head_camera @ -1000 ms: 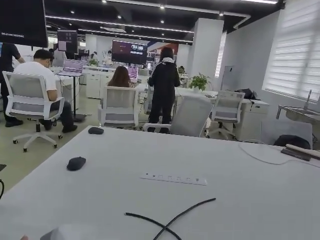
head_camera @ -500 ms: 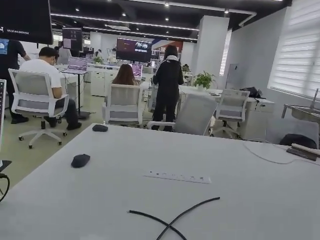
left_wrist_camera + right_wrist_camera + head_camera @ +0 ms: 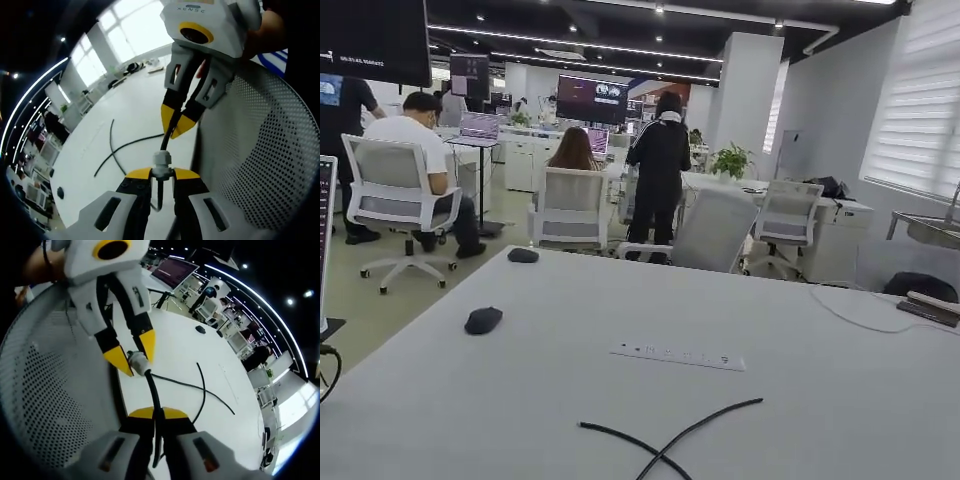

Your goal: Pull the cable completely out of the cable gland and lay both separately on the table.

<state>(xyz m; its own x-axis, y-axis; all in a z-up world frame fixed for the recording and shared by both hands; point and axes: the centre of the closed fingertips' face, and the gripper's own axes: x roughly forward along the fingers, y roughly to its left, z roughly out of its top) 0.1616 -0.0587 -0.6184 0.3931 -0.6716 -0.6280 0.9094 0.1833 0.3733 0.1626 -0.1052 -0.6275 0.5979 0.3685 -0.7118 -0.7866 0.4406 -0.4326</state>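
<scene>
Pinching the cable gland (image 3: 161, 160), left hand-held gripper (image 3: 161, 173); right hand-held gripper (image 3: 156, 413) clamps cable (image 3: 150, 385).

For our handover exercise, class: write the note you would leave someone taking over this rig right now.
Left gripper: shut on the white cable gland.
Right gripper: shut on the black cable just beyond the gland.
Both held up beside the white table.
Done: both parts gripped.
Left: cable still runs through the gland; pull it out fully, lay each separately on the table.
</scene>
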